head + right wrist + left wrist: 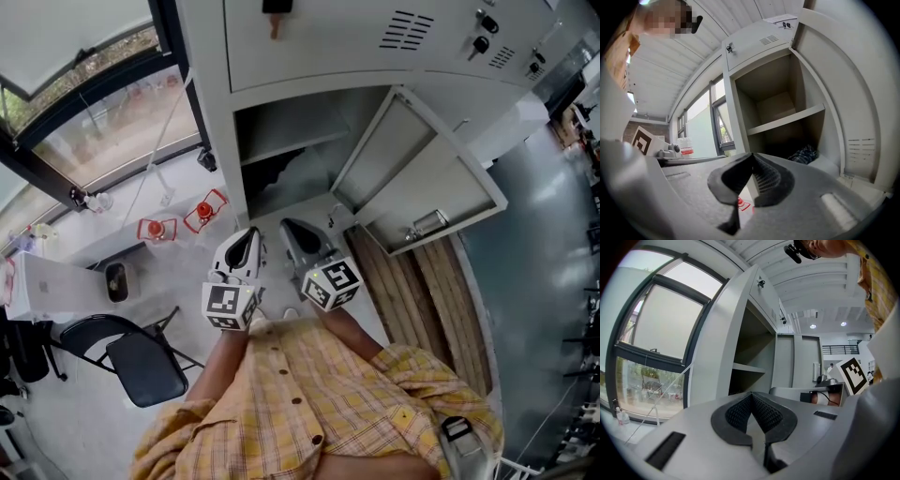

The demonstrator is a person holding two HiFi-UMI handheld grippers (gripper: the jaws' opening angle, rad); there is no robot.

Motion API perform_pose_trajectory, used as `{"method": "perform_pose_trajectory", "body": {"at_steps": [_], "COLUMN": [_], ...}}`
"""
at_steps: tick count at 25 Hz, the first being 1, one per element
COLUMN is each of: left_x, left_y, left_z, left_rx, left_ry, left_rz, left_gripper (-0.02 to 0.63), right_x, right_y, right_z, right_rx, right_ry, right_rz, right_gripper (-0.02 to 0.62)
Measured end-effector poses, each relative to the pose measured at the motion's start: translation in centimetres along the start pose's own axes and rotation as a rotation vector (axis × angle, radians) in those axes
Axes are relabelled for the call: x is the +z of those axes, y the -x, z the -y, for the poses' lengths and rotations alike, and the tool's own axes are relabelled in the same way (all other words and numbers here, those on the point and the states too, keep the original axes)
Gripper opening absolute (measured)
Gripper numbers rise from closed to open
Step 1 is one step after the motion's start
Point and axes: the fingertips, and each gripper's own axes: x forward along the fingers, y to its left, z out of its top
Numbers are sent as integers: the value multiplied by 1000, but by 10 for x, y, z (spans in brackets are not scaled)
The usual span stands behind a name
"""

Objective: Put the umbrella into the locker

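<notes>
Left gripper (751,397) and right gripper (752,157): clenched, empty. A plaid bundle (804,153), probably the umbrella, lies ahead of the right gripper under the locker shelf (787,119), so nothing needs holding.

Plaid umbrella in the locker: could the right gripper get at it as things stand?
Probably yes. The locker door stands open, and nothing shows between the right gripper and the umbrella lying under the shelf. Its jaws are shut, so they would have to open first.
</notes>
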Motion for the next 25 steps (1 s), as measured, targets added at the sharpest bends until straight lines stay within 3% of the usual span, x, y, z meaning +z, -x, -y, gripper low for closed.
{"method": "perform_pose_trajectory", "body": {"at_steps": [25], "left_x": [-5], "left_y": [6], "left_z": [-1], "left_rx": [22], "left_ry": [-24], "left_rz": [-28], "left_gripper": [3], "right_x": [-5], "right_y": [14], "right_z": [6], "right_rx": [-22], "right_ry": [27], "right_rz": [-16], "right_gripper": [-2]}}
